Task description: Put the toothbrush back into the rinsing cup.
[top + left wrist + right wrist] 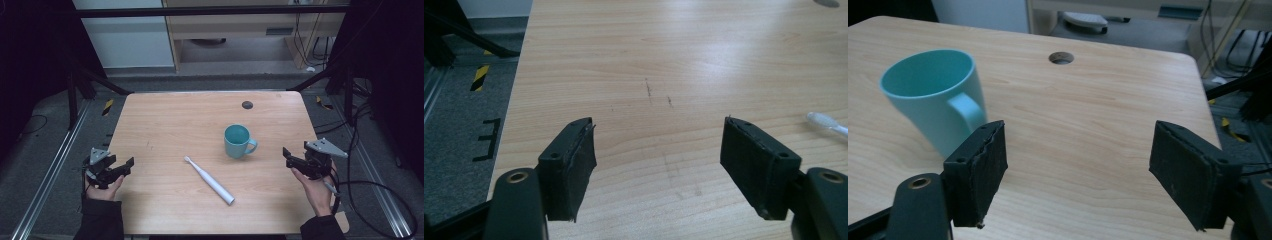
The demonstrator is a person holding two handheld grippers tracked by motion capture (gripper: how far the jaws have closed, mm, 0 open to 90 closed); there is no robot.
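The high view looks down and forward over the whole table [165, 125]. Each gripper view sits low and close above it; the right one shares the mug [930, 95] with the high view.

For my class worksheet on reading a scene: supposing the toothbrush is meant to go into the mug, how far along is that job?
Done: nothing visible yet. The toothbrush lies flat on the table, apart from the upright, empty mug.
In hand: nothing. The left gripper and right gripper are both open at the table's sides.
Left: probably everything, from grasping the toothbrush to placing it in the mug.
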